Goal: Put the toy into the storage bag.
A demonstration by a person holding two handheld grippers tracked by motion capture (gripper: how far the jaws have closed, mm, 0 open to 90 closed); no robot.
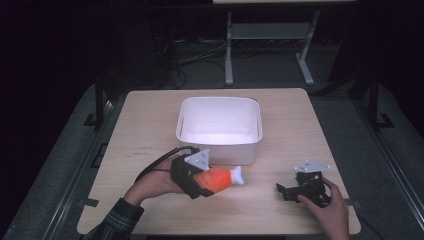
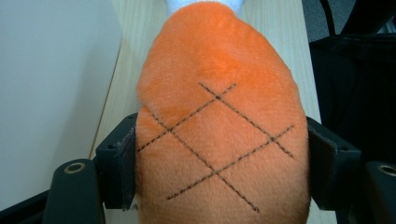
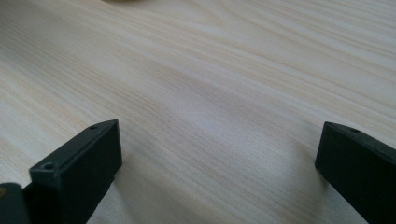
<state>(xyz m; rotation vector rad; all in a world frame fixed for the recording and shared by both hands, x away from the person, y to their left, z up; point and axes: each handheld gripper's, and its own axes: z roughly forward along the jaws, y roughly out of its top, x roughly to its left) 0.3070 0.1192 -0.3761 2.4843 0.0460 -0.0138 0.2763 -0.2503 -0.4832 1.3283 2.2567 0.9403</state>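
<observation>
Dark floor surrounds a light wooden table (image 1: 280, 210) with a white plastic tub (image 1: 220, 125) near its middle. Just in front of the tub, the left gripper (image 1: 212, 182) clamps an orange plush drumstick (image 1: 220, 178), its jaws pressed wide against the fuzzy sides, the white bone end pointing right. Well apart, the right gripper (image 1: 281, 190) rests open on bare wood, holding nothing.

Orange plush drumstick (image 1: 218, 178), white bone end, level, just before white bin (image 1: 220, 127)
</observation>
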